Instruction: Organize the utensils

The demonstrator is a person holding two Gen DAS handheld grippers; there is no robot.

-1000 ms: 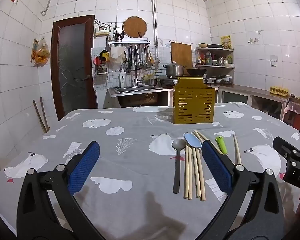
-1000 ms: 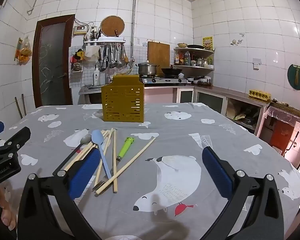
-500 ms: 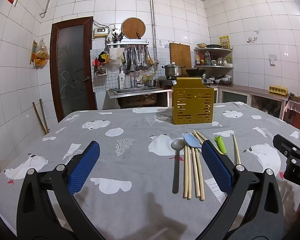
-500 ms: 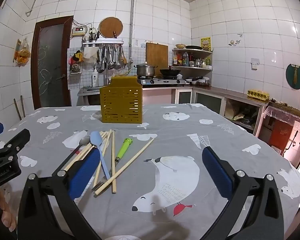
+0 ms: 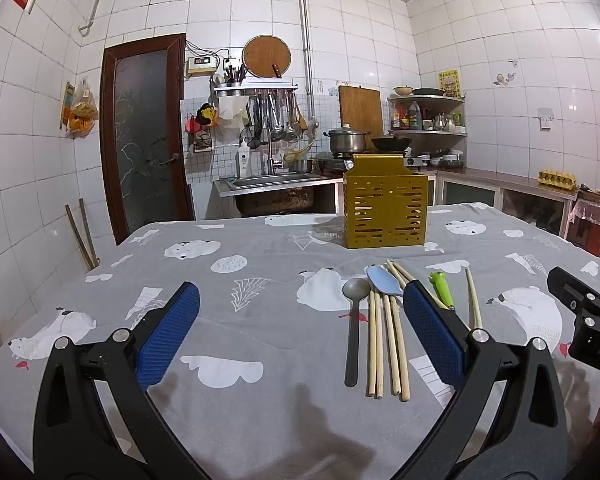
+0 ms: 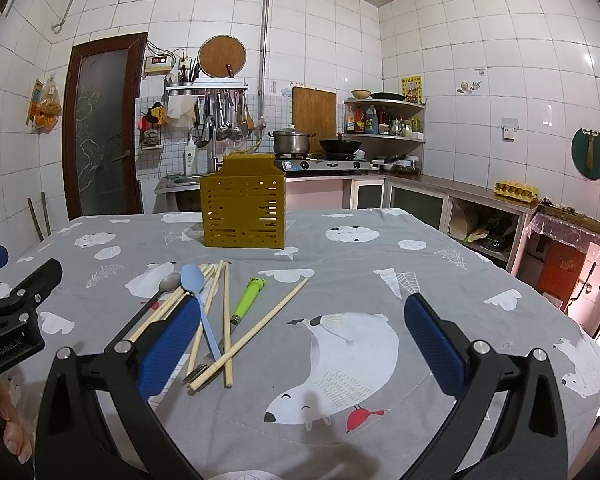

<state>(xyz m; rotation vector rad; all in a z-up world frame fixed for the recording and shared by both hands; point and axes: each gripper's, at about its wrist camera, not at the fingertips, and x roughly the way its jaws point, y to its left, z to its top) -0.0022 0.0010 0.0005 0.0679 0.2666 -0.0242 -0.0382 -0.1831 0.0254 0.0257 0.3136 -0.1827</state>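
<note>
Chopsticks (image 5: 384,328) lie lengthwise toward the table's far edge — nearest the right gripper (image 6: 300,344); both grippers open, empty.

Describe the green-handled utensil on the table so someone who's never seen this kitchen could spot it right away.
Start at the yellow slotted utensil holder standing on the grey bear-print tablecloth. In front of it lies a loose pile of wooden chopsticks and spoons. The green-handled utensil lies within that pile, beside the light blue spoon; it alone has a bright lime-green handle, and its metal end is partly hidden under crossed chopsticks.
</note>
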